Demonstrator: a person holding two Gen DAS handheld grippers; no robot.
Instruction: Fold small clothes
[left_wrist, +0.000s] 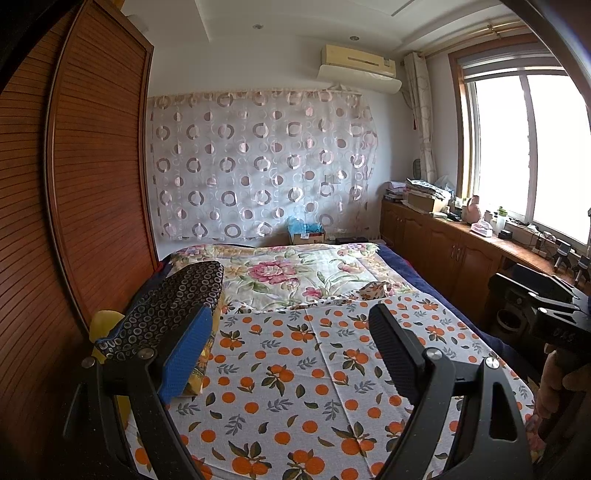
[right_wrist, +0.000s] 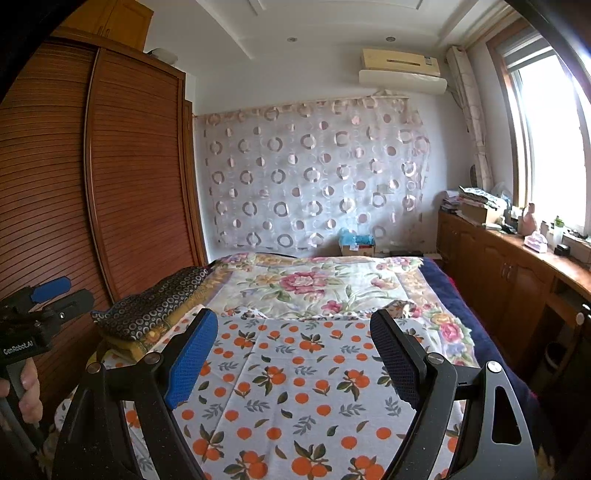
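Bedroom scene, two handheld tools poised above a bed. Left tool (left_wrist: 291, 336) held with fingers spread wide apart, nothing between them, over an orange-print cloth (left_wrist: 295, 369) spread flat across the lower centre of the frame. Right tool (right_wrist: 293, 341) likewise wide apart and empty, hovering over the same orange-print cloth (right_wrist: 295, 387). At the far right edge of the left wrist view, a hand (left_wrist: 554, 384) gripping the right tool's black handle; at the lower left of the right wrist view, fingers (right_wrist: 29, 395) wrapped around the left tool's handle. Dark ring-patterned garment (left_wrist: 177, 306) lying folded at centre left, resting on a yellow bundle (left_wrist: 107, 325) — seen again left of centre in the right wrist view (right_wrist: 155, 306). Beyond the cloth, a floral quilt (left_wrist: 280, 273) across the middle of the bed, a small crumpled patterned piece (left_wrist: 376, 290) on it toward the right. Slatted wooden wardrobe (left_wrist: 96, 184) filling the left side, circle-print curtain (left_wrist: 258, 166) on the back wall, air conditioner (left_wrist: 358, 62) at upper centre, bright window (left_wrist: 524, 147) at upper right above a cluttered wooden cabinet (left_wrist: 454, 251).
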